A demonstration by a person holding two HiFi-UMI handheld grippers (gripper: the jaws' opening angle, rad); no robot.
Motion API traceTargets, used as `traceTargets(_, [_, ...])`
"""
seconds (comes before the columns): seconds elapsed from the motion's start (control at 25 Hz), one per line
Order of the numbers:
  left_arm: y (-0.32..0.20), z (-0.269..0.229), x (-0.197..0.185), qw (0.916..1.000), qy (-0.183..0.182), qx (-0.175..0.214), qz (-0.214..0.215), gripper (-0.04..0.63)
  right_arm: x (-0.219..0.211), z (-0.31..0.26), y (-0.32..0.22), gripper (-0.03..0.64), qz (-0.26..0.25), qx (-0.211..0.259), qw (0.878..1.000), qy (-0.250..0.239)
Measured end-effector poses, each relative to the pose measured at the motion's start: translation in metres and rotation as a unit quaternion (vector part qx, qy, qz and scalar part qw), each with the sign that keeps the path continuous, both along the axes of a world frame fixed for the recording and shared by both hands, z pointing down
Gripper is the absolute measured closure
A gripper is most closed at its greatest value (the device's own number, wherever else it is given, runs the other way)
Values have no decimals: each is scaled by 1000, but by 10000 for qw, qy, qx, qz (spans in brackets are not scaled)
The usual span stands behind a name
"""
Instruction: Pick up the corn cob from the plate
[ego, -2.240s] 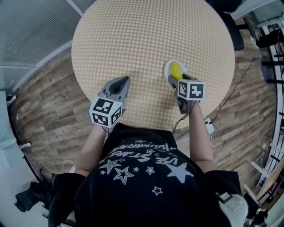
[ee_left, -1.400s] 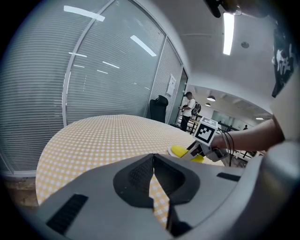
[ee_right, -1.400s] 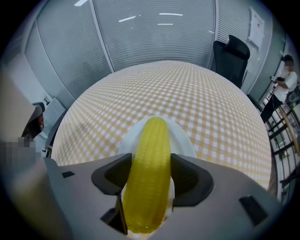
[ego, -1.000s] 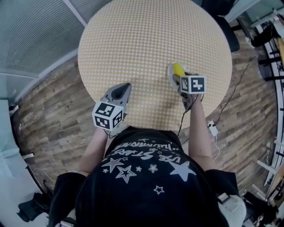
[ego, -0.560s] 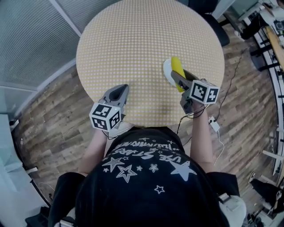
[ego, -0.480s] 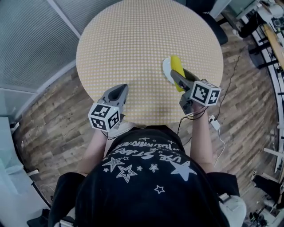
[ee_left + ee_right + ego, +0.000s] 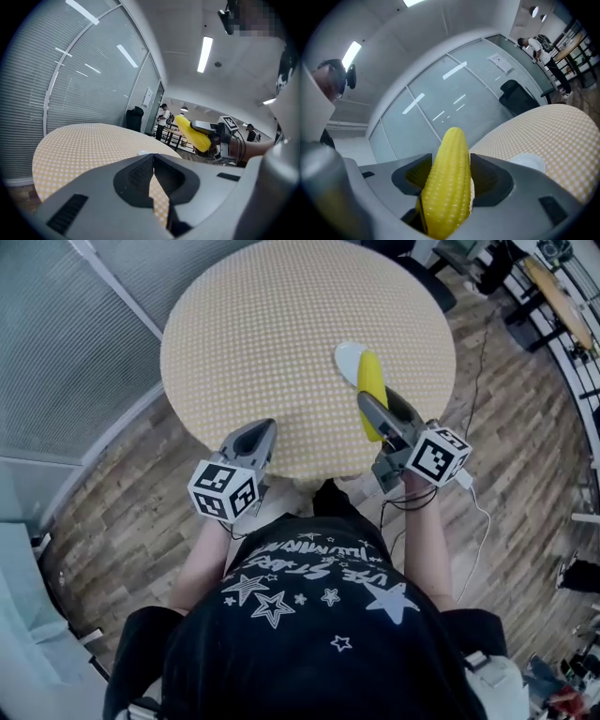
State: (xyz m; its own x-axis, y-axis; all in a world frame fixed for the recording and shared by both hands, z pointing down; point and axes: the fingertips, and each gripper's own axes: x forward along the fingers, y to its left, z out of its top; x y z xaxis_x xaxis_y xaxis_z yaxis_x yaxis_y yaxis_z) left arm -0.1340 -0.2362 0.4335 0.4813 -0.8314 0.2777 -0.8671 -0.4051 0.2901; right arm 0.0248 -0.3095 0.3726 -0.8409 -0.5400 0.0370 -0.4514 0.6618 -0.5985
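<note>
**Corn cob clamped in right hand-held gripper, clear of the plate**

Round tabletop (image 7: 281, 324): tan with a fine white dot pattern, standing on a wood-plank floor (image 7: 122, 512). A person in a black star-print shirt (image 7: 309, 615) stands at the near edge with one hand-held gripper in each hand.

Left hand-held gripper (image 7: 265, 427): over the near-left edge of the tabletop. Jaws are closed tip to tip with nothing between them. Its marker cube (image 7: 225, 491) faces up. It is well apart from the plate and the cob.

Right hand-held gripper (image 7: 375, 407): over the near-right part of the tabletop. Jaws are clamped on either side of the corn cob (image 7: 447, 187). The cob is yellow, sticks out past the jaw tips and points upward. The left gripper view shows it in the air, off the tabletop.

Plate (image 7: 528, 163): small and white, flat on the tabletop beyond the cob, not touching it. In the head view the cob overlaps the plate's near rim.
</note>
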Motion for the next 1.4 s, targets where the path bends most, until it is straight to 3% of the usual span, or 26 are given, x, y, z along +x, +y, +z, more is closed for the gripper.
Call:
traceTargets(0.16, [22,-7,12,9992,58,104,388,588,8,-12,45,350,334,350,9986,-214])
traceTargets(0.48, [69,-12,30,9951,205,161,949,588,35,14,125,350,885,70,9960,-102])
traceTargets(0.72, [91,2,46,9924,66,1,1225,586,59,18,153,350,1147,-23,9933,-142])
traceTargets(1.0, [112,-5,55,9953,48,74,965,588,69,5,170,350,932,100,9949,-381])
traceTargets(1.2, [150,-13,74,9961,9,104,876,588,79,15,211,350,728,-56,9968,-330])
traceTargets(1.4, [191,-25,98,9977,15,210,650,588,99,5,254,350,532,109,9978,-385])
